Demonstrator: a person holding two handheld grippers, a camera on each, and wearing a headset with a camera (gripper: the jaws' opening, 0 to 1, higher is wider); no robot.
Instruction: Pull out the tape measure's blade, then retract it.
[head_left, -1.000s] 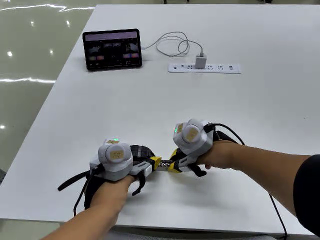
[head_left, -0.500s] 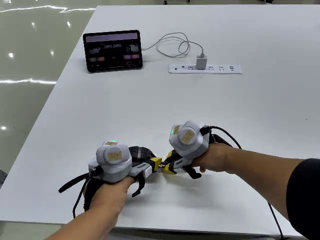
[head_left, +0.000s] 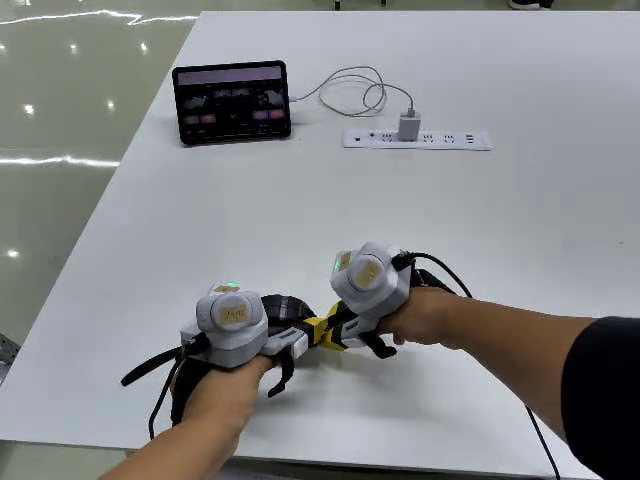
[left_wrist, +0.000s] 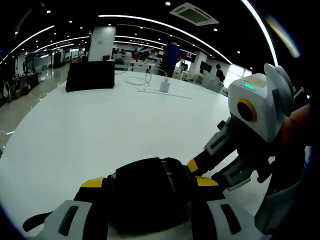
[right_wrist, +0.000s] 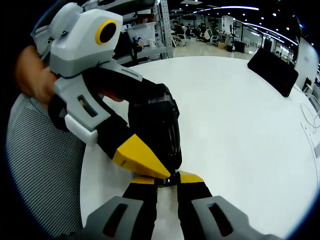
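Though nearer than before — left gripper (left_wrist: 150, 184) tight round tape measure (right_wrist: 159, 120), right gripper (right_wrist: 168, 180) tight on blade (right_wrist: 171, 175).

Tape measure (right_wrist: 156, 116) — glossy black plastic, table (head_left: 420, 220) smooth matt white, floor (head_left: 60, 130) polished

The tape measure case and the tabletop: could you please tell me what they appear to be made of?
The tape measure case looks like black moulded plastic, perhaps rubber-coated: rounded edges and a dull sheen with soft highlights. The tabletop looks like white laminate or painted board, smooth and semi-matt, with only faint reflections; its core cannot be told.
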